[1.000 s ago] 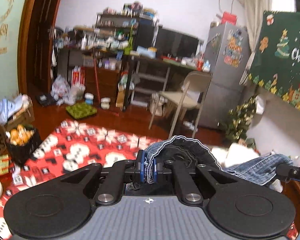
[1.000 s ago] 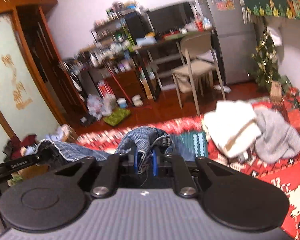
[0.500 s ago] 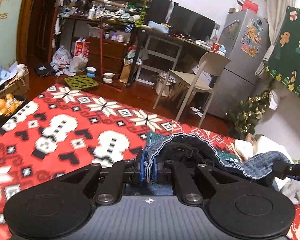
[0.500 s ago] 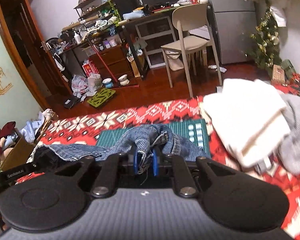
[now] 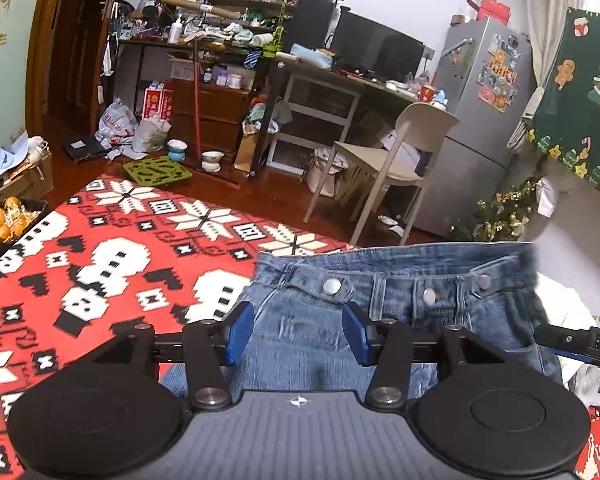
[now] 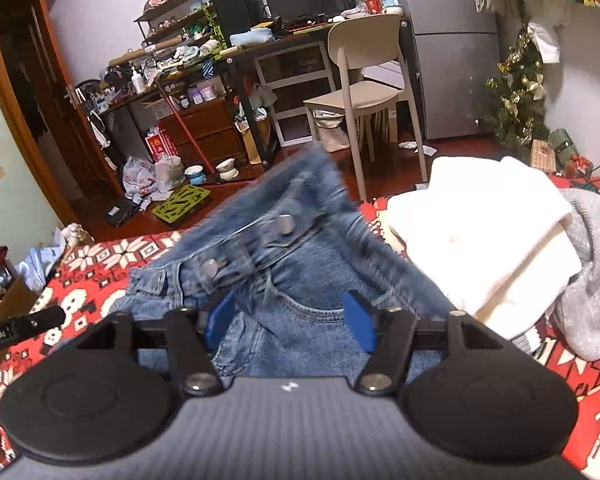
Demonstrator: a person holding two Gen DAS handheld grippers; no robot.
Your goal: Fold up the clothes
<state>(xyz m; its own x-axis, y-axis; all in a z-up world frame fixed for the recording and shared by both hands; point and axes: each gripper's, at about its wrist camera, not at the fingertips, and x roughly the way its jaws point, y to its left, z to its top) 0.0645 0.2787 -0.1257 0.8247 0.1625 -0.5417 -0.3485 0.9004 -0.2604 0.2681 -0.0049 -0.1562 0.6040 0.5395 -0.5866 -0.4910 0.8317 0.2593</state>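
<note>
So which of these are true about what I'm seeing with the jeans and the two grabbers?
1. Both grippers, left and right, are open. True.
2. The jeans lie waistband away from the cameras. True.
3. The jeans are black. False: blue denim.
4. A white garment lies right of the jeans. True.
5. The blanket is plain green. False: red with white and black patterns.

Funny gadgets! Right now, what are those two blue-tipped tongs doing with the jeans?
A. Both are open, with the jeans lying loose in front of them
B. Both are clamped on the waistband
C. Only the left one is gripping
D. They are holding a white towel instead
A: the left tongs and right tongs both stand wide open, and the jeans lie spread on the red blanket, ungripped.
</note>
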